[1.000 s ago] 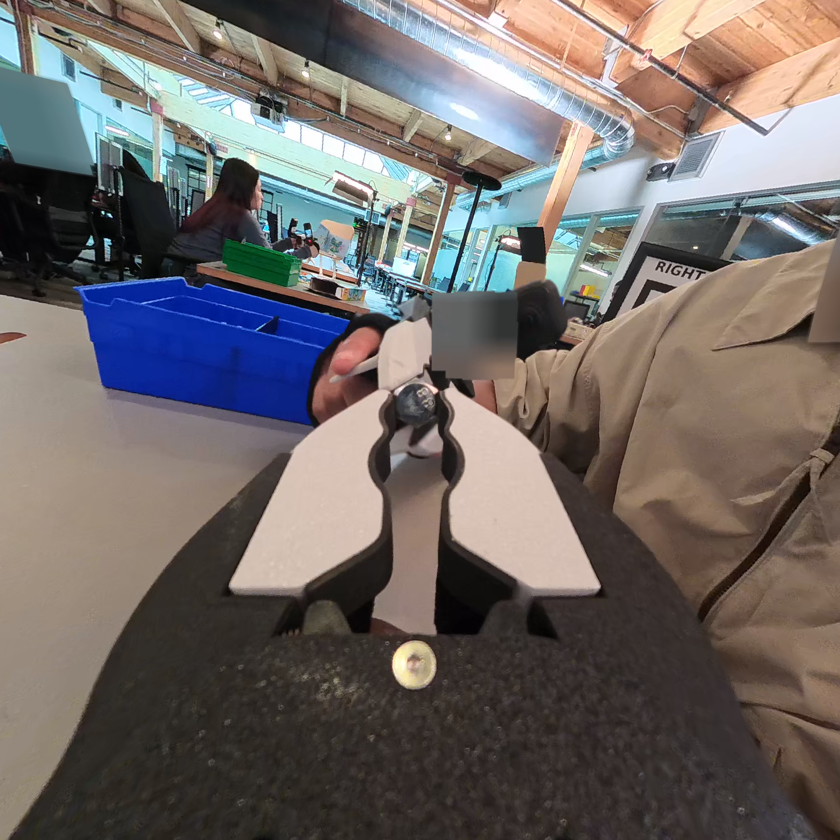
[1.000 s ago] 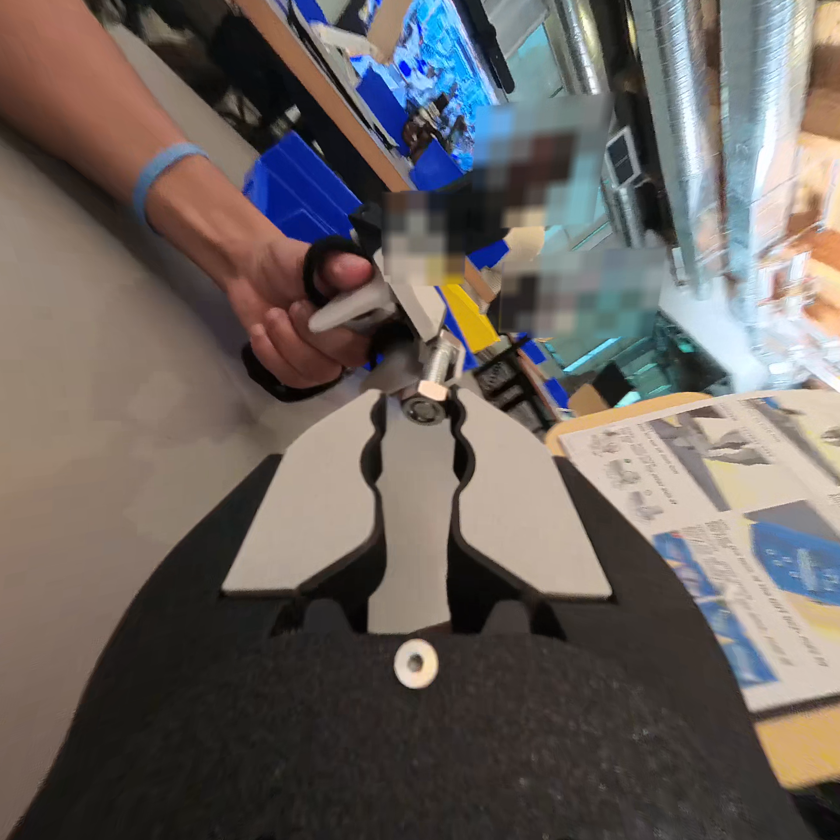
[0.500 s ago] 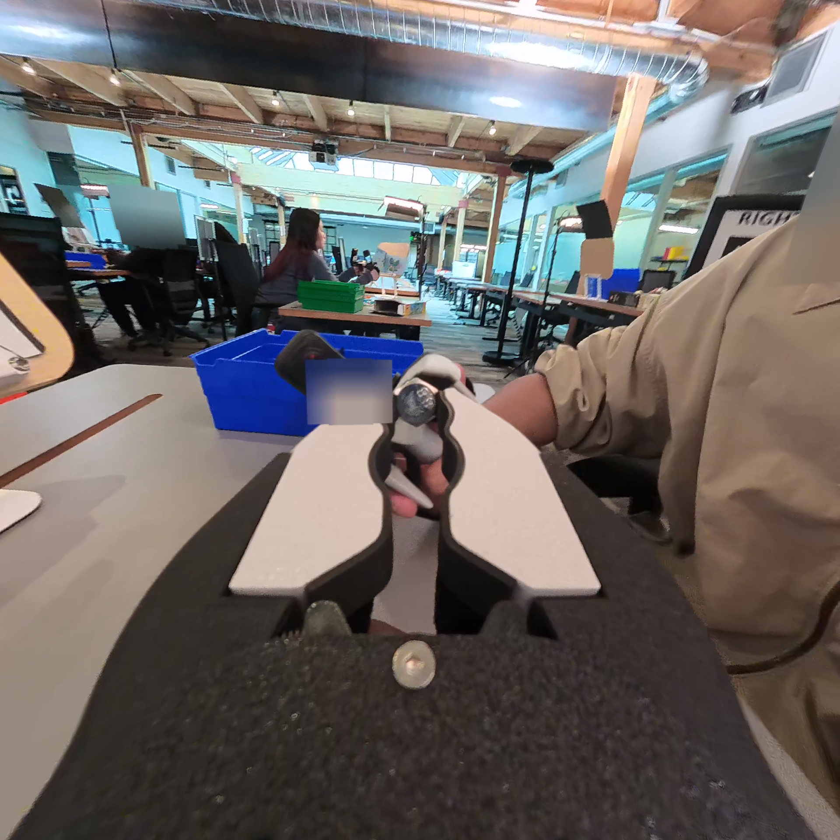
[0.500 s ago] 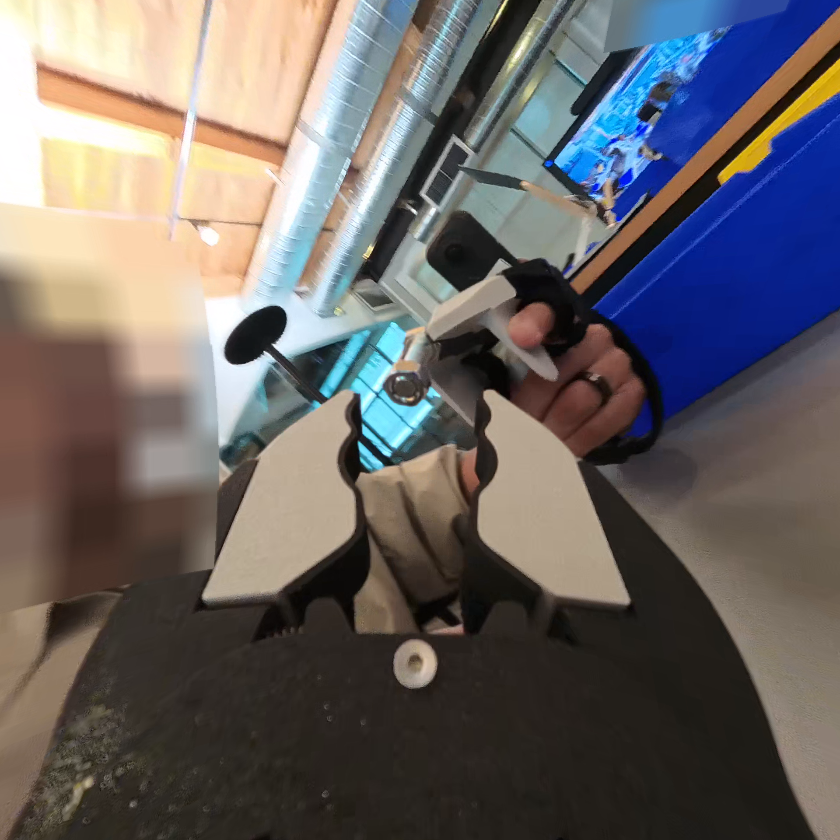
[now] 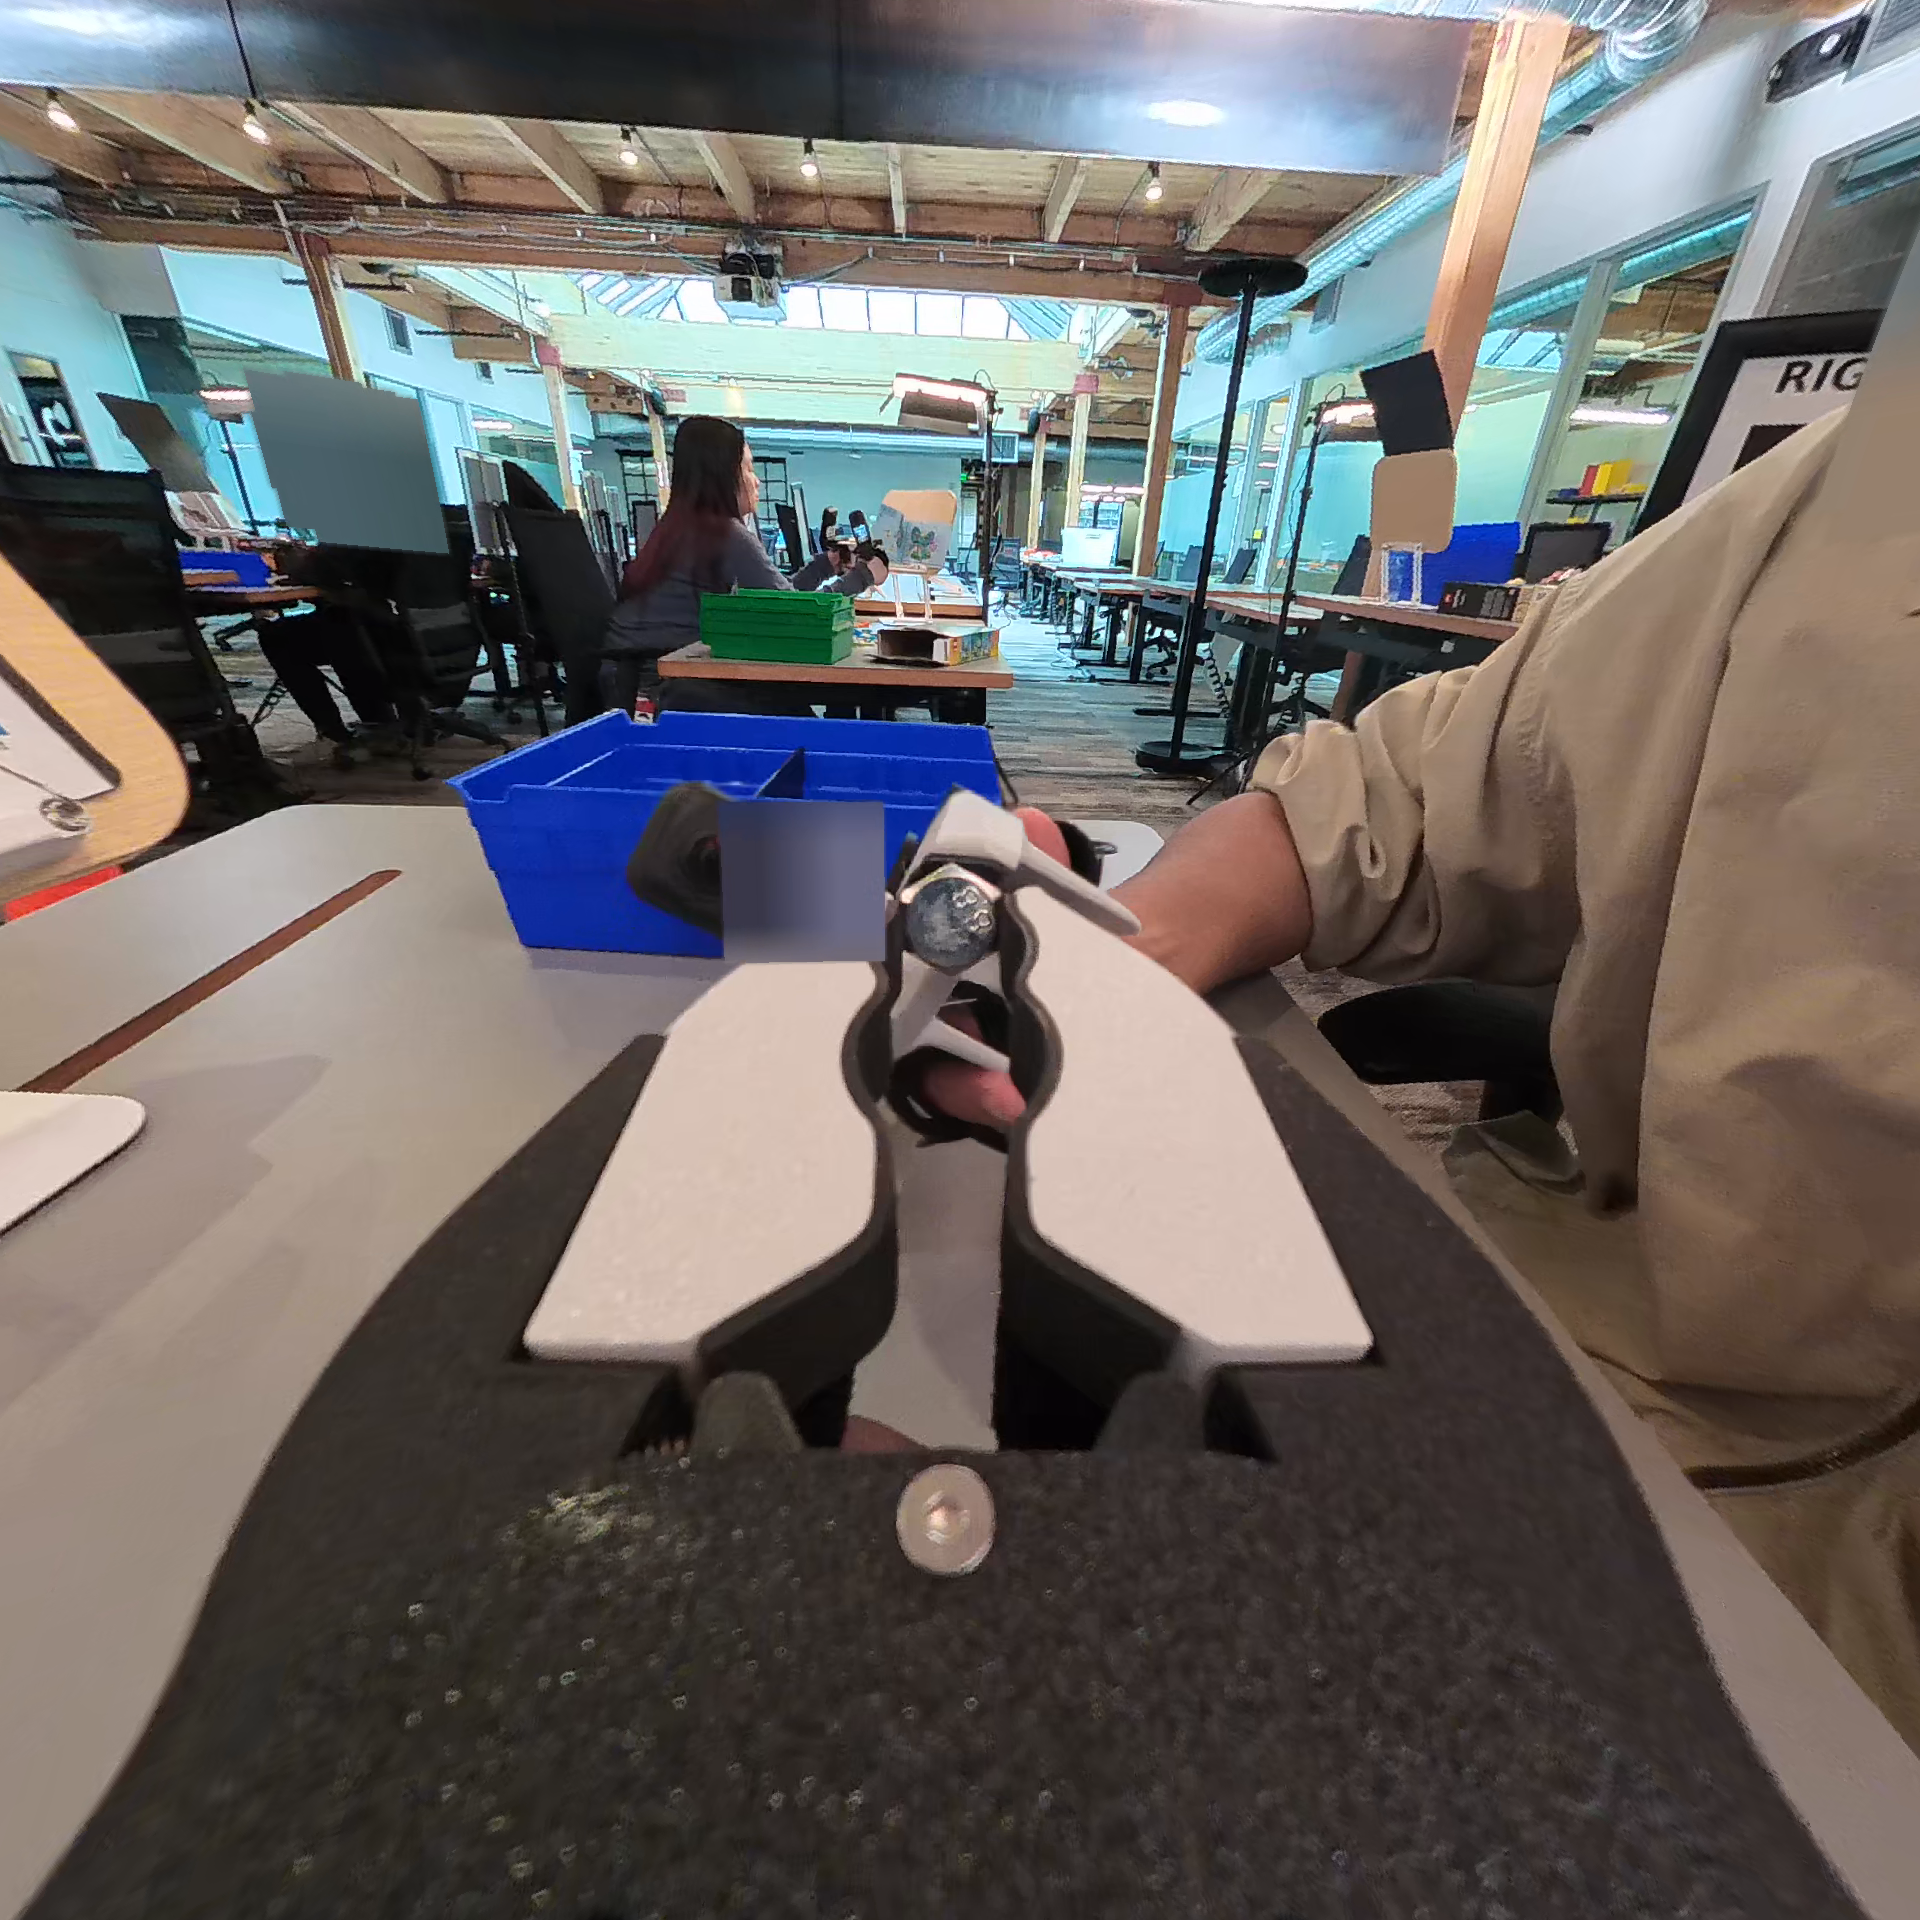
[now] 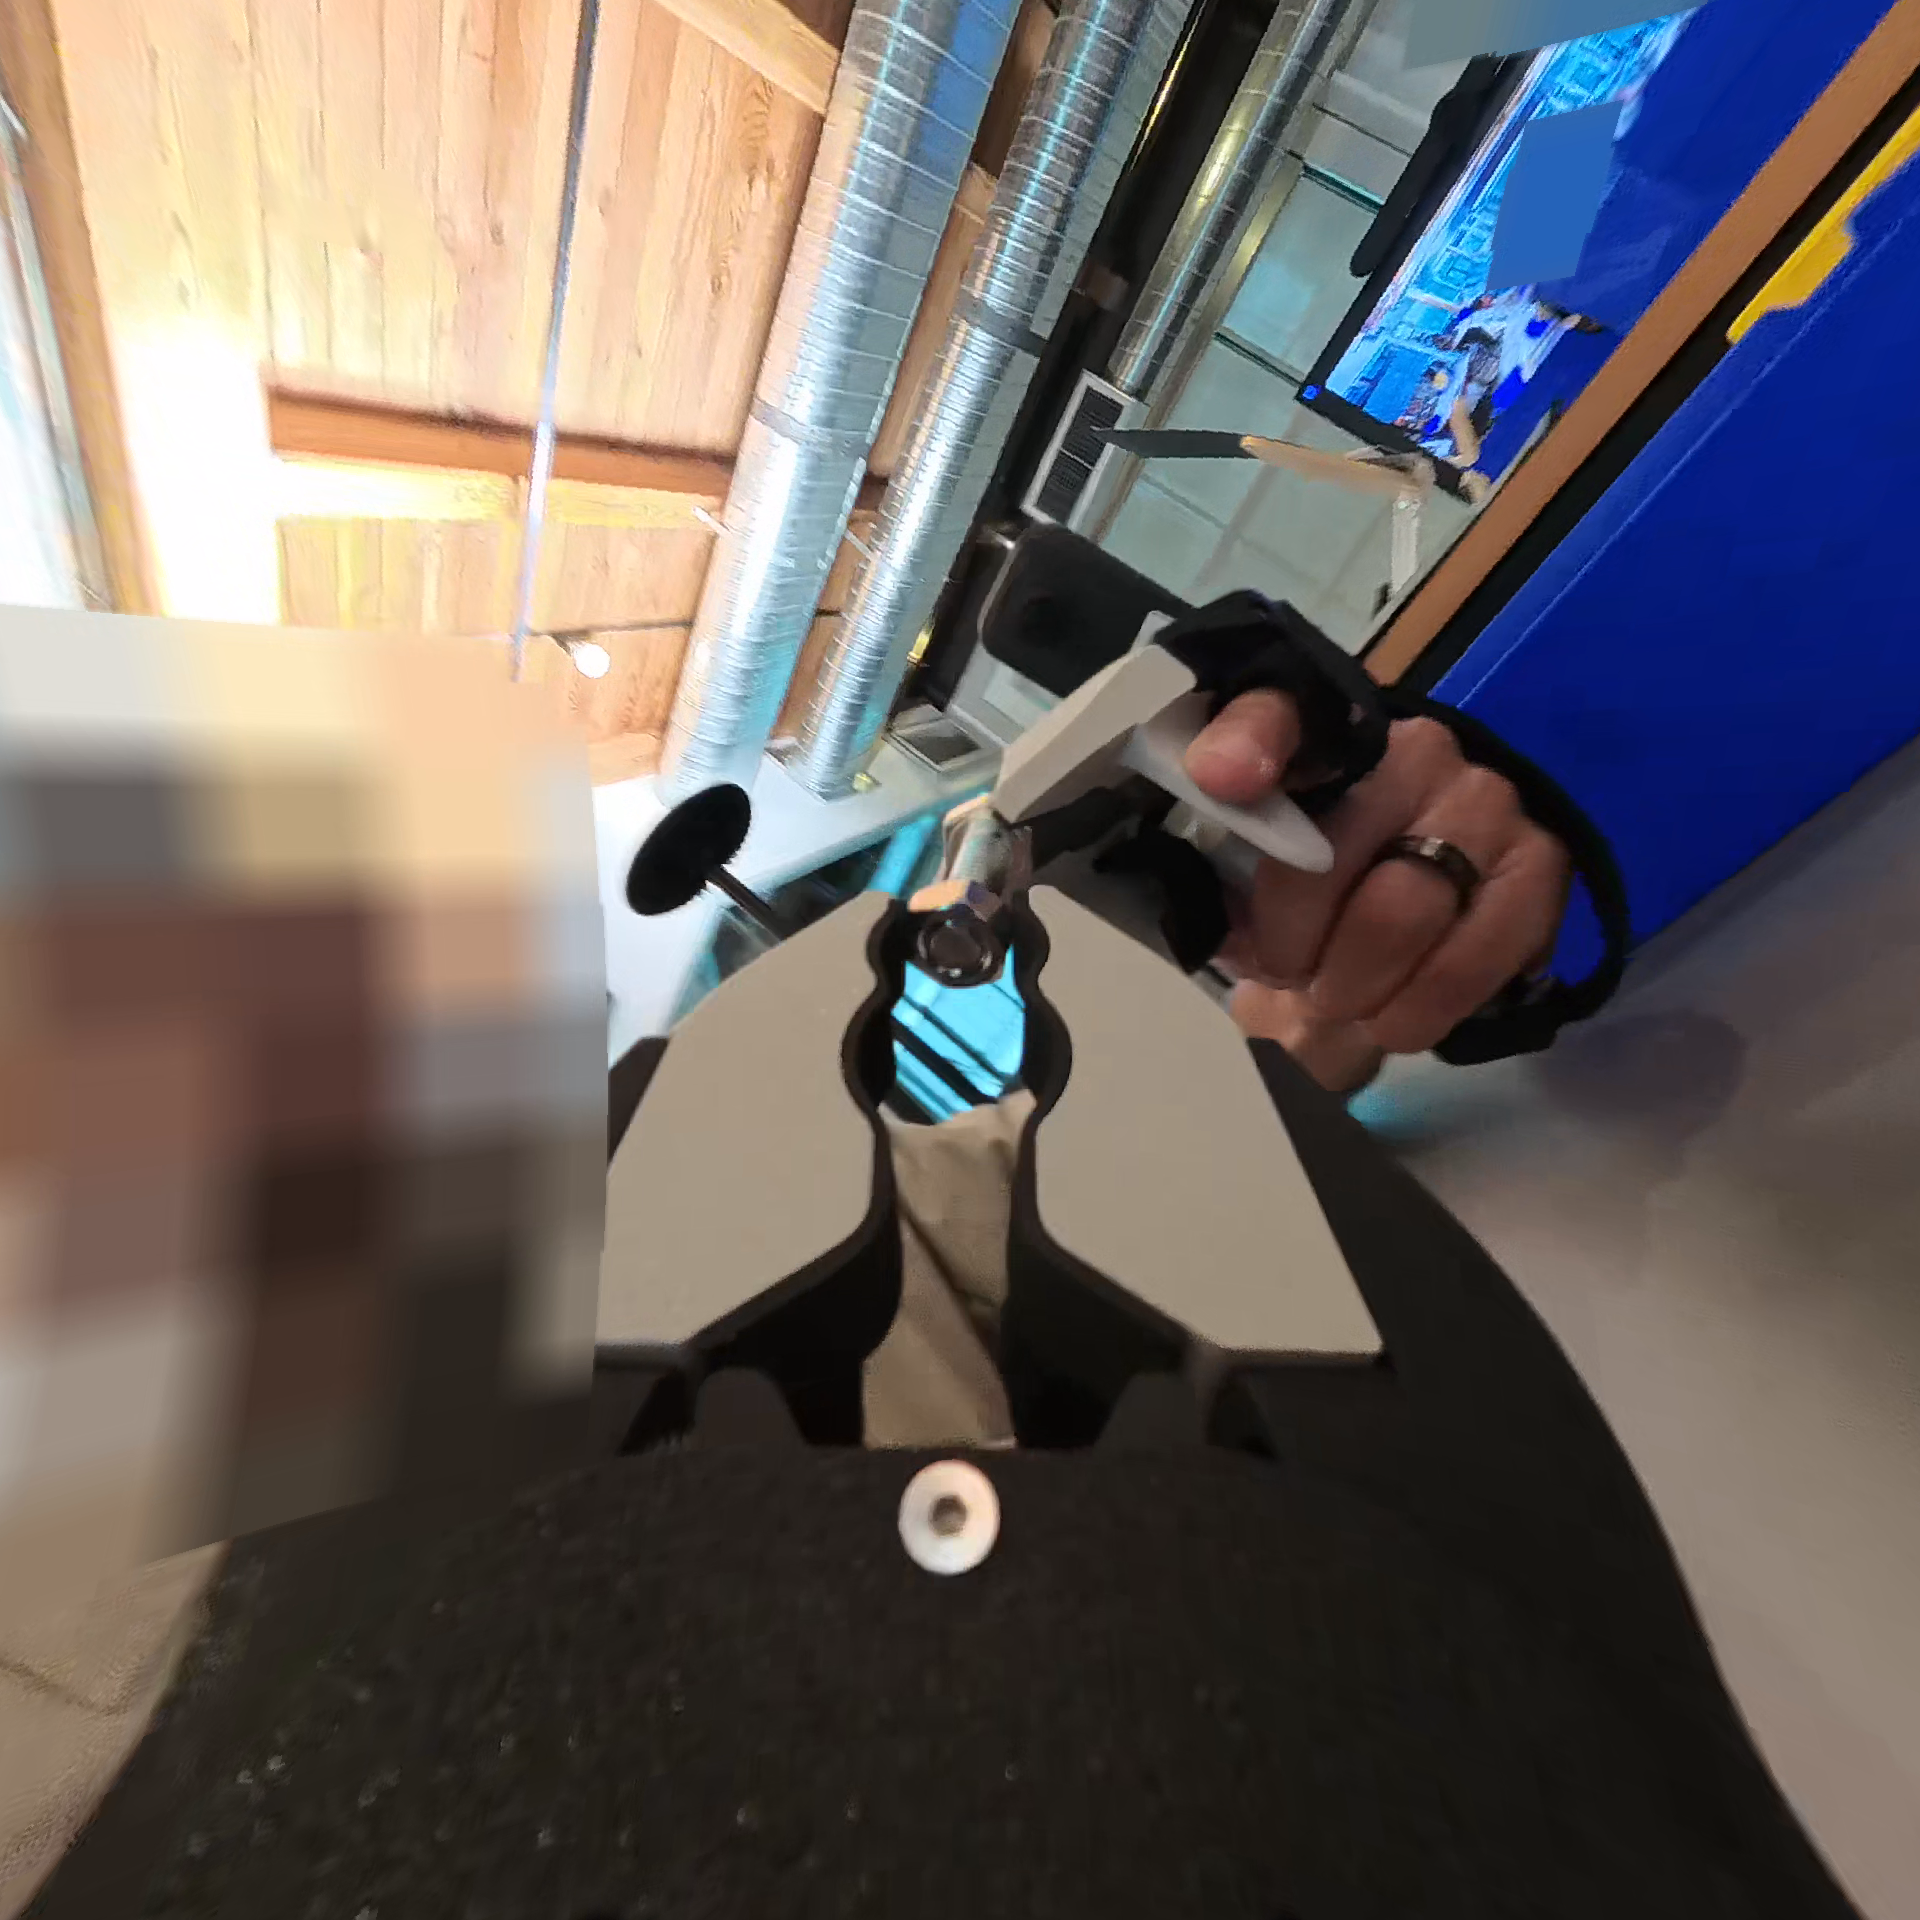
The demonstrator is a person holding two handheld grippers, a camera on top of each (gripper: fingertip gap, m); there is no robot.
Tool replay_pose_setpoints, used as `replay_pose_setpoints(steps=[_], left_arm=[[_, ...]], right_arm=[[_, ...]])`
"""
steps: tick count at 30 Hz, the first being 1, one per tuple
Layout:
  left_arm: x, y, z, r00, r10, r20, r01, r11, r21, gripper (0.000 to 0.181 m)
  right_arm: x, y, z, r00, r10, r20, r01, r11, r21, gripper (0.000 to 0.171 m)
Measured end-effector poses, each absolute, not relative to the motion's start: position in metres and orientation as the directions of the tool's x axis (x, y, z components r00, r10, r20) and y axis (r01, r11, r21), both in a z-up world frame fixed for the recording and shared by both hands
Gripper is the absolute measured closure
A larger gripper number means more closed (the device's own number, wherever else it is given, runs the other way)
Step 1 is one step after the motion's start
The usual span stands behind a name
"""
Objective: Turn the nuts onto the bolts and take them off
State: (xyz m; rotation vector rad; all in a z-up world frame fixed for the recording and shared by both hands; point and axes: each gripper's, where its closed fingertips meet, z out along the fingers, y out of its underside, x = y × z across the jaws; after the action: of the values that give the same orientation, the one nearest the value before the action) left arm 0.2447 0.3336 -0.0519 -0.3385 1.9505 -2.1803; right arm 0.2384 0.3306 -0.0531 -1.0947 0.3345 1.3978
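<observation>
Mid-air, well above tabletop [image 5: 312, 1060]: left gripper [image 5: 951, 925] clamped on bolt [image 5: 948, 920] head, holding it against rotation; right gripper [image 6: 961, 940] closed around nut [image 6: 956, 948] at shaft end, placed for turning.

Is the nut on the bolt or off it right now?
On it. In the right wrist view the nut sits on the end of the bolt, between the right gripper fingertips; the left gripper clamps the bolt's head.
</observation>
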Motion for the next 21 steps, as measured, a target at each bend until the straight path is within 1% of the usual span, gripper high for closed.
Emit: replay_pose_setpoints(steps=[1, 3, 5, 6, 8, 10, 12, 13, 15, 17, 18, 19, 21], left_arm=[[0.244, 0.333, -0.052, -0.957, -0.286, 0.051, -0.017, -0.12, -0.993, 0.164], [0.243, 0.333, -0.051, -0.962, -0.259, 0.087, -0.05, -0.146, -0.988, 0.164], [0.242, 0.331, -0.052, -0.964, -0.228, 0.133, -0.095, -0.17, -0.981, 0.164], [0.242, 0.331, -0.053, -0.964, -0.216, 0.155, -0.116, -0.185, -0.976, 0.164], [0.242, 0.328, -0.054, -0.962, -0.179, 0.206, -0.166, -0.215, -0.962, 0.164], [0.241, 0.326, -0.054, -0.958, -0.149, 0.245, -0.204, -0.247, -0.947, 0.164], [0.241, 0.325, -0.053, -0.953, -0.121, 0.277, -0.238, -0.266, -0.934, 0.164], [0.24, 0.324, -0.054, -0.953, -0.113, 0.283, -0.245, -0.267, -0.932, 0.164], [0.24, 0.324, -0.054, -0.95, -0.101, 0.297, -0.261, -0.27, -0.927, 0.164], [0.24, 0.323, -0.054, -0.949, -0.092, 0.303, -0.269, -0.271, -0.924, 0.164], [0.24, 0.324, -0.054, -0.949, -0.091, 0.303, -0.269, -0.272, -0.924, 0.164], [0.239, 0.324, -0.054, -0.949, -0.087, 0.302, -0.269, -0.272, -0.924, 0.164], [0.237, 0.323, -0.052, -0.951, -0.077, 0.3, -0.269, -0.276, -0.923, 0.164]], right_arm=[[0.237, 0.33, -0.054, 0.279, 0.607, -0.744, -0.869, -0.169, -0.465, 0.152], [0.235, 0.33, -0.055, 0.403, 0.588, -0.701, -0.808, -0.131, -0.574, 0.152], [0.233, 0.329, -0.059, 0.578, 0.549, -0.605, -0.688, -0.071, -0.722, 0.152], [0.233, 0.329, -0.061, 0.666, 0.519, -0.536, -0.607, -0.041, -0.793, 0.152], [0.234, 0.327, -0.065, 0.833, 0.439, -0.337, -0.388, 0.029, -0.921, 0.152], [0.235, 0.326, -0.066, 0.927, 0.349, -0.14, -0.177, 0.079, -0.981, 0.152], [0.236, 0.325, -0.066, 0.968, 0.239, 0.079, 0.055, 0.103, -0.993, 0.152], [0.236, 0.325, -0.067, 0.964, 0.179, 0.197, 0.182, 0.1, -0.978, 0.153], [0.239, 0.324, -0.068, 0.893, 0.051, 0.446, 0.443, 0.068, -0.894, 0.152], [0.24, 0.324, -0.068, 0.758, -0.056, 0.65, 0.651, 0.01, -0.759, 0.152], [0.241, 0.324, -0.067, 0.702, -0.087, 0.707, 0.708, -0.016, -0.706, 0.152], [0.24, 0.324, -0.067, 0.683, -0.098, 0.724, 0.726, -0.025, -0.688, 0.152], [0.237, 0.323, -0.066, 0.726, -0.083, 0.682, 0.685, 0.0, -0.729, 0.151]])
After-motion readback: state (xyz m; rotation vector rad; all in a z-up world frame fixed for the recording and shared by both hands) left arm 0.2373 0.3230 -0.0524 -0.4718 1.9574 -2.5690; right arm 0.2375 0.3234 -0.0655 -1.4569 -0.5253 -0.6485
